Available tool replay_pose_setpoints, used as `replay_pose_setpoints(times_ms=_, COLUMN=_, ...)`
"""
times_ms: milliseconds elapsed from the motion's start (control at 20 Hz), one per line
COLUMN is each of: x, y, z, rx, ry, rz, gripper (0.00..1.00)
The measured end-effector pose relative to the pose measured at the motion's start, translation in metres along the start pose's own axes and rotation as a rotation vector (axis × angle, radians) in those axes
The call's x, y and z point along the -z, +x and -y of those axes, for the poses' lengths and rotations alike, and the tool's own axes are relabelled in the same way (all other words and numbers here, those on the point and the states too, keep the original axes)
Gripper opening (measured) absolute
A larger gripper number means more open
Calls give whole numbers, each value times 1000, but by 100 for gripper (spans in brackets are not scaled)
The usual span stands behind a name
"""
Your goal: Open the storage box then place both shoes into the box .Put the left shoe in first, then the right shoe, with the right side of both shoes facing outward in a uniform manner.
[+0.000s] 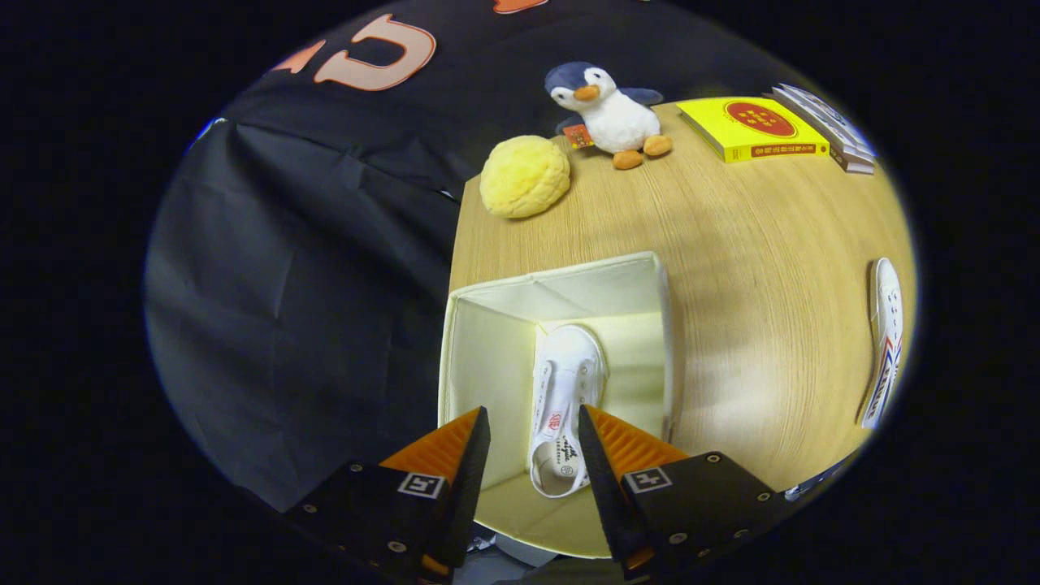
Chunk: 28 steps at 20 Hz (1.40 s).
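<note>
Inside the open cream storage box [496, 357], on its floor toward the right wall, lies a white sneaker [562, 390], toe pointing to twelve o'clock and heel opening toward the gripper [532, 455]. The gripper hovers above the box with its two fingers spread apart, one on either side of the shoe's heel as seen from above; the jaws are released and neither finger presses on the shoe. The box sits at the near left corner of a light wooden table [756, 325], its fabric walls standing upright and its top open.

At about three o'clock from the box, well apart from it near the table's right edge, lies the second white sneaker [886, 341], showing red and blue markings along its side. Beyond the box at twelve o'clock rests a round yellow bun-shaped plush [524, 175] close to the table's left edge. Just beside it, toward one o'clock, sits a plush penguin [613, 110] with orange beak and feet. Farther toward two o'clock lies a yellow book [751, 128] with a red disc on its cover, and next to it a small stack of pale books [829, 126].
</note>
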State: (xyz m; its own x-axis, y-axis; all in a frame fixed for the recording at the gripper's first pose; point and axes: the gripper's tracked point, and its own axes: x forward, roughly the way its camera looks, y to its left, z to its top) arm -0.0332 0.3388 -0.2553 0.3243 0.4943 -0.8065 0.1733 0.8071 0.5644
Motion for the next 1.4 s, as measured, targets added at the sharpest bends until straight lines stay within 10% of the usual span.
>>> replay_pose_setpoints(times_ms=450, x=-26, y=-75, z=79, rx=-34, ry=-22, rz=131, gripper=81)
replay_pose_setpoints(times_ms=1400, x=41, y=-151, z=379, rx=463, ry=19, rz=173, gripper=91)
